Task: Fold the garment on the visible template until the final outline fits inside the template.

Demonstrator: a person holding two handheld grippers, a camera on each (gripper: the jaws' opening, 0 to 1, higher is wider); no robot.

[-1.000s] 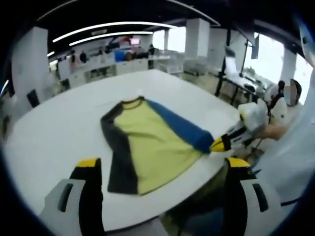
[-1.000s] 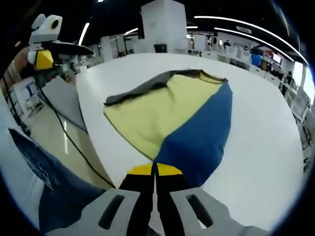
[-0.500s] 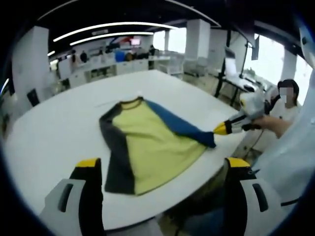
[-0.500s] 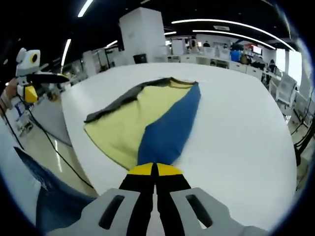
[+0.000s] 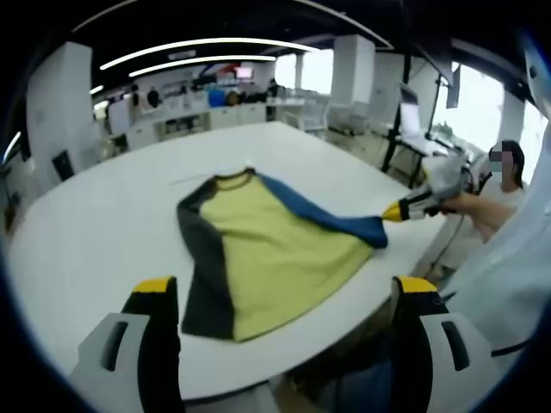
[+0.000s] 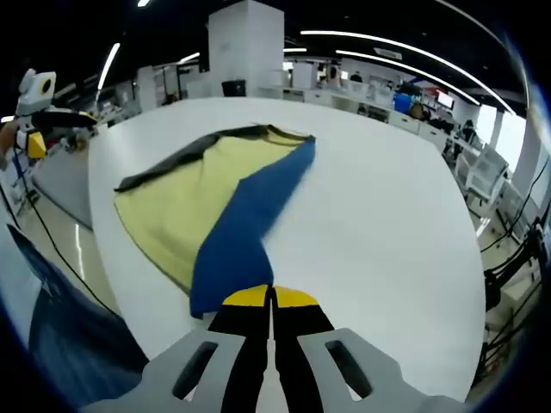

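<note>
Left gripper view: left gripper (image 5: pixel 280 301) spread wide, holding nothing; garment (image 5: pixel 258 249) flat on white table (image 5: pixel 86 232), right gripper (image 5: pixel 398 211) gripping blue sleeve (image 5: pixel 331 219).

Right gripper view: right gripper jaws pressed together on blue sleeve (image 6: pixel 241 232), pulled taut over table.

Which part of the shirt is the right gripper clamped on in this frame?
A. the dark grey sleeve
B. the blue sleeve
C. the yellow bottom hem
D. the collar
B. In the right gripper view the right gripper has its jaws shut on the end of the blue sleeve, drawn out from the yellow shirt; the left gripper view shows the same gripper at the blue sleeve's tip.
</note>
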